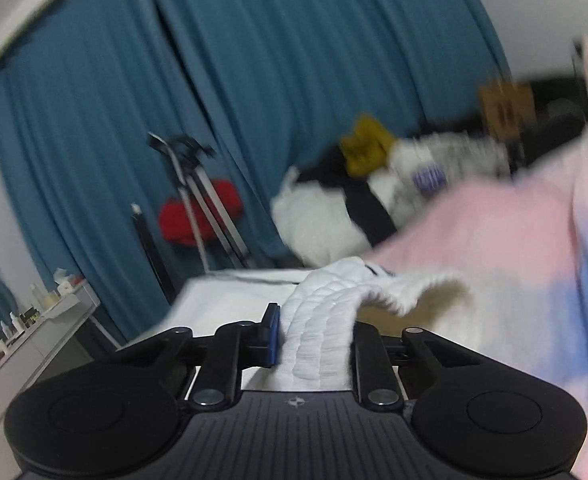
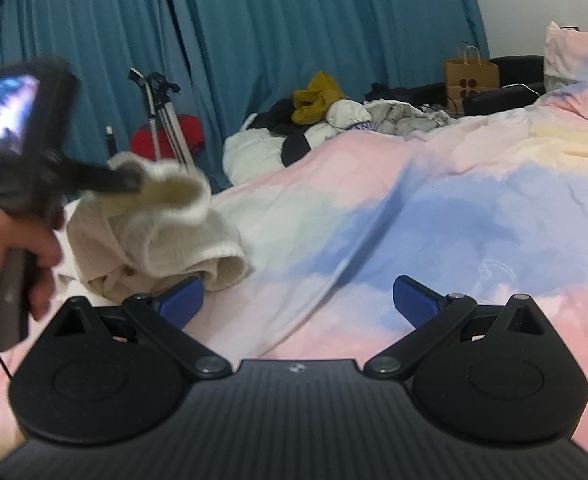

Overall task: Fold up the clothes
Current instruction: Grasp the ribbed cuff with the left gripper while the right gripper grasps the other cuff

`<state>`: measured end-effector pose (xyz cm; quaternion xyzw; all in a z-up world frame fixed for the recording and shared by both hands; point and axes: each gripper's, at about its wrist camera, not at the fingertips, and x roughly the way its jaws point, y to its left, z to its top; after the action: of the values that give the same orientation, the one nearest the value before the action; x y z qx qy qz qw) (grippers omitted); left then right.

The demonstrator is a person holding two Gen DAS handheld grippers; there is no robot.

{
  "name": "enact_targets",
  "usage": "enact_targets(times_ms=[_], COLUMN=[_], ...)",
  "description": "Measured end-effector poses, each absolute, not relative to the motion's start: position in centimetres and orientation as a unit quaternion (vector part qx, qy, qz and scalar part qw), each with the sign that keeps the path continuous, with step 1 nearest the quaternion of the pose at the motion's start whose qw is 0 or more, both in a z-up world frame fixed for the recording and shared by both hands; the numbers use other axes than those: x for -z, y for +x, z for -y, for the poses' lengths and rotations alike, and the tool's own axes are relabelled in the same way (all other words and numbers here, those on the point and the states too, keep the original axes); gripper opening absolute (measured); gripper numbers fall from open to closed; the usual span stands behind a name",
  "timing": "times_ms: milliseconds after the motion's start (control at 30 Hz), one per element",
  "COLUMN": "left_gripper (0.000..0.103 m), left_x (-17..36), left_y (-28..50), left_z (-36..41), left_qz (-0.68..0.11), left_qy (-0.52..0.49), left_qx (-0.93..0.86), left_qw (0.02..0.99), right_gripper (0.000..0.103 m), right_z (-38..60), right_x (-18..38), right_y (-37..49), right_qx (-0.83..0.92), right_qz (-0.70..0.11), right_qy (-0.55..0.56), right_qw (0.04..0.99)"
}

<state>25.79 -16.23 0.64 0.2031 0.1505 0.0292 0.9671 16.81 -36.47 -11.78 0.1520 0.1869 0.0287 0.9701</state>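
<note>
Pastel duvet (image 2: 374, 208); cream garment (image 1: 322, 320) clamped between left jaws.

Garment (image 2: 149, 236) lies on the bed (image 2: 374, 216) at left — clothes pile (image 2: 334, 116) behind, before the curtain (image 2: 294, 20).

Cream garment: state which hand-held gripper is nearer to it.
Left. The left hand-held gripper is shut on the cream garment; the right hand-held gripper hangs open over the bedspread beside it.
</note>
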Motion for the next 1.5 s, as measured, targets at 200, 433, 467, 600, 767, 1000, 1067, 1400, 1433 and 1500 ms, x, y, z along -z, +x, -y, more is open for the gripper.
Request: enact_targets(times_ms=[200, 433, 467, 600, 767, 1000, 1067, 1400, 1433, 1500], left_gripper=[0.016, 0.012, 0.012, 0.012, 0.012, 0.012, 0.013, 0.013, 0.013, 0.013], left_x=[-7.3, -5.2, -4.2, -1.1, 0.0, 1.6, 1.6, 2.1, 2.2, 2.4], left_y=[16.8, 10.7, 10.4, 9.9, 7.8, 7.7, 8.0, 9.5, 9.6, 9.9], left_z=[6.9, -5.5, -7.2, -12.5, -16.1, -17.0, -16.8, -16.6, -16.5, -16.3], left_qz=[-0.092, -0.16, -0.181, -0.233, -0.255, -0.267, -0.265, -0.278, -0.28, -0.287], left_qy=[0.06, -0.036, -0.054, -0.112, -0.176, -0.19, -0.188, -0.198, -0.199, -0.197], left_qx=[-0.053, -0.11, -0.115, -0.135, -0.13, -0.13, -0.128, -0.123, -0.122, -0.118], left_qw=[0.993, 0.98, 0.975, 0.957, 0.942, 0.936, 0.937, 0.932, 0.931, 0.93], right_gripper=[0.103, 0.103, 0.103, 0.103, 0.102, 0.076, 0.076, 0.039, 0.037, 0.035], right_z=[34.8, 31.6, 30.7, 26.7, 21.1, 16.0, 15.6, 19.1, 19.8, 21.1], right_x=[11.1, 10.4, 10.4, 11.0, 11.7, 13.7, 13.9, 12.6, 12.2, 11.4], right_y=[16.1, 14.2, 14.2, 13.5, 12.0, 11.4, 11.6, 12.1, 12.1, 11.9], right_qx=[-0.08, -0.171, -0.183, -0.231, -0.268, -0.274, -0.28, -0.183, -0.169, -0.147], right_qz=[-0.173, -0.189, -0.201, -0.257, -0.288, -0.3, -0.31, -0.245, -0.234, -0.214], right_qy=[0.15, 0.153, 0.143, 0.122, 0.057, -0.037, -0.046, 0.024, 0.035, 0.059], right_qw=[0.97, 0.955, 0.952, 0.93, 0.918, 0.913, 0.907, 0.952, 0.957, 0.964])
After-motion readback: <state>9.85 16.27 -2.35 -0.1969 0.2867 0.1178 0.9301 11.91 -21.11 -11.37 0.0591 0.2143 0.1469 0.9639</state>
